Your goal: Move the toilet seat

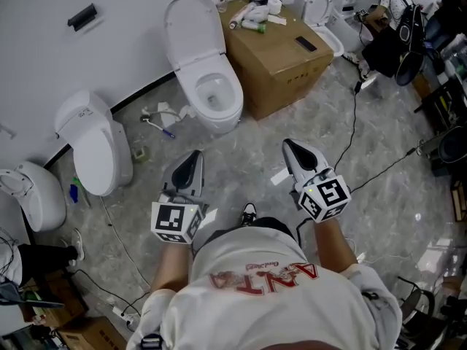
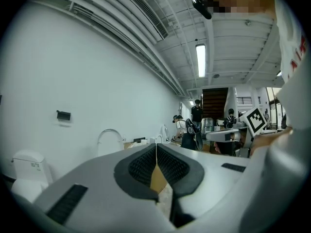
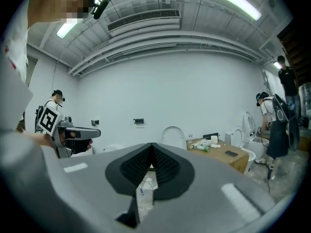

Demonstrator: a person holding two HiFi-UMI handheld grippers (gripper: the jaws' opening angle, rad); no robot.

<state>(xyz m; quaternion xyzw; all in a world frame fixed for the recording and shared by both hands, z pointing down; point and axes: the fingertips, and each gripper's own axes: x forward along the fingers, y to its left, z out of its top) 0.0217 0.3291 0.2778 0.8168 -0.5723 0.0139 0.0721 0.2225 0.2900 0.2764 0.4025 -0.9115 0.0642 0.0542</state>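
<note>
Clearly the toilet seat (image 1: pixel 228 110) seems to lie flat on the middle toilet at the far wall, lid (image 1: pixel 191 29) upright, cardboard box (image 1: pixel 281 64) just right. Left gripper (image 1: pixel 194 157) and right gripper (image 1: pixel 290 146) hang near, pressed together, empty. Spread one gripper's jaws before reaching the seat's near rim.

- A toilet (image 1: pixel 208 90) stands at upper centre, its back to the wall (image 1: pixel 44 64).
- A box (image 1: pixel 281 68) stands just right of it, with small items (image 1: pixel 255 13) and a phone (image 1: pixel 306 44) on top.
- Behind the box, at the top right, is a second toilet (image 1: pixel 325 28), and a person (image 1: pixel 390 28) is right of it.
- A third toilet (image 1: pixel 95 148) stands along the wall at left, with a fourth (image 1: pixel 33 195) at the left edge below it.
- A holder (image 1: pixel 82 17) hangs on the wall at upper left.
- The left tongs (image 1: pixel 195 155) and right tongs (image 1: pixel 287 146) sit side by side at lower centre, apart, both pointing up-frame below the first toilet.
- A cable (image 1: pixel 354 122) runs down the floor at right.
</note>
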